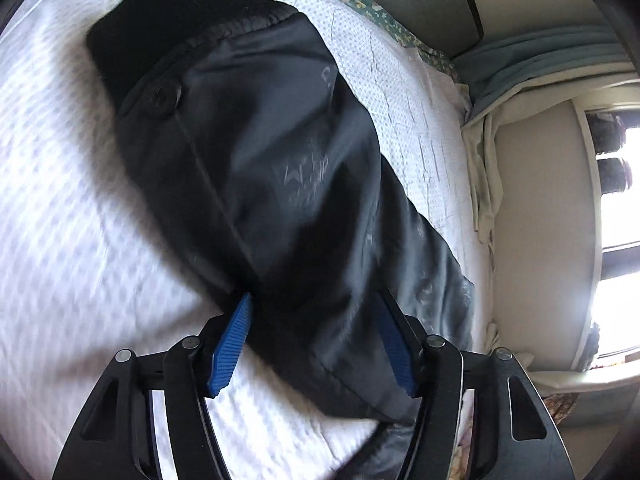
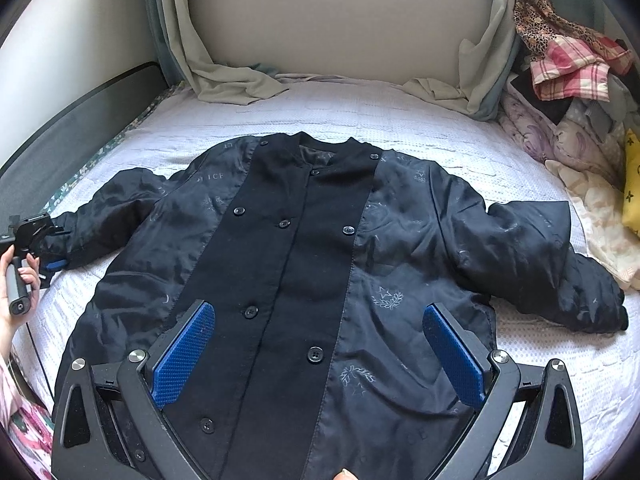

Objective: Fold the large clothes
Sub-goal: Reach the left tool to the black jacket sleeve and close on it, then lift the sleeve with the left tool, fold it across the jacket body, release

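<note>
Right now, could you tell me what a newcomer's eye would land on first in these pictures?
A large black jacket lies spread open, lining up, across the white bedspread, its sleeves out to both sides. At the end of its left-hand sleeve the left gripper straddles the cuff with blue-padded fingers. A heap of mixed clothes sits at the bed's far right corner.

1. The black jacket (image 2: 320, 264) covers the middle of the bed (image 2: 400, 116); both sleeves stretch out to the sides.
2. Bare white bedspread stays free between the collar and the curtains (image 2: 224, 80) lying on the far edge.
3. A clothes pile (image 2: 572, 92) blocks the far right side.
4. At the left, a dark bed rail (image 2: 80, 120) closes the edge.
5. The left gripper (image 1: 316, 312) straddles the left sleeve end; free bedspread lies beside it.
</note>
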`<state>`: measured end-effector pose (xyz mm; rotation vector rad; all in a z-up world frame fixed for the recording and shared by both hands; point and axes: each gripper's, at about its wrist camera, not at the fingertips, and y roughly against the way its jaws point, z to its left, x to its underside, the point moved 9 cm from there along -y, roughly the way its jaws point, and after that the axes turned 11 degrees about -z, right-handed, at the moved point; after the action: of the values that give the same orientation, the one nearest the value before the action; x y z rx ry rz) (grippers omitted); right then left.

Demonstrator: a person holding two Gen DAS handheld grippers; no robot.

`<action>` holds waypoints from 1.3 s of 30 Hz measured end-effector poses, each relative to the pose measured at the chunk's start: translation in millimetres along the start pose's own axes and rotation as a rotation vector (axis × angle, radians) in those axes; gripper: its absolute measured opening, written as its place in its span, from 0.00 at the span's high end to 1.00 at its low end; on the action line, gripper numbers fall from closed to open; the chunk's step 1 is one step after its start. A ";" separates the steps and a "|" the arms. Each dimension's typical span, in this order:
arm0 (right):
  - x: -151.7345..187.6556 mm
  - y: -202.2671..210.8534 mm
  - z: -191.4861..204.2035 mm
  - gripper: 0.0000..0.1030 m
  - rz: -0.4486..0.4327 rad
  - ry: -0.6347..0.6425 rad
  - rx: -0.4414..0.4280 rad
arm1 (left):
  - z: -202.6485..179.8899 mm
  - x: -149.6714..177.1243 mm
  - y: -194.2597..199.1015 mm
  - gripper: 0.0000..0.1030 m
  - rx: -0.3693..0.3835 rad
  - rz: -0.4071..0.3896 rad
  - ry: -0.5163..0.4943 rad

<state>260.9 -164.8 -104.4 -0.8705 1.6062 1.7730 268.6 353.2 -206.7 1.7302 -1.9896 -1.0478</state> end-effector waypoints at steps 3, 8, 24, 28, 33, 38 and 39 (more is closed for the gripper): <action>-0.8 -0.3 0.6 0.00 0.003 -0.007 -0.008 | 6.1 9.2 5.0 0.30 -0.008 0.003 0.009; -1.6 0.8 8.5 0.00 -0.001 0.005 -0.026 | 19.3 -9.4 -6.1 0.30 -0.044 -0.041 0.050; 0.0 6.8 -12.4 0.00 -0.007 -0.012 0.027 | -64.9 -11.7 26.1 0.88 0.028 -0.174 -0.210; -2.8 12.0 -10.4 0.00 -0.019 -0.008 0.025 | -132.0 16.4 66.8 0.88 0.117 -0.253 -0.426; -5.4 18.3 -10.6 0.00 -0.034 -0.007 0.034 | -218.6 97.3 109.1 0.88 0.238 -0.330 -0.746; -11.9 26.9 -18.4 0.00 -0.059 -0.035 0.044 | -258.0 196.7 92.8 0.88 0.281 -0.264 -0.990; -13.1 28.2 -20.5 0.00 -0.062 -0.040 0.047 | -258.7 216.4 84.7 0.88 0.276 -0.235 -1.030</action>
<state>248.4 -188.0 -78.0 -0.8480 1.5722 1.6929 326.2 65.4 -20.2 1.7525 -2.6148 -2.1541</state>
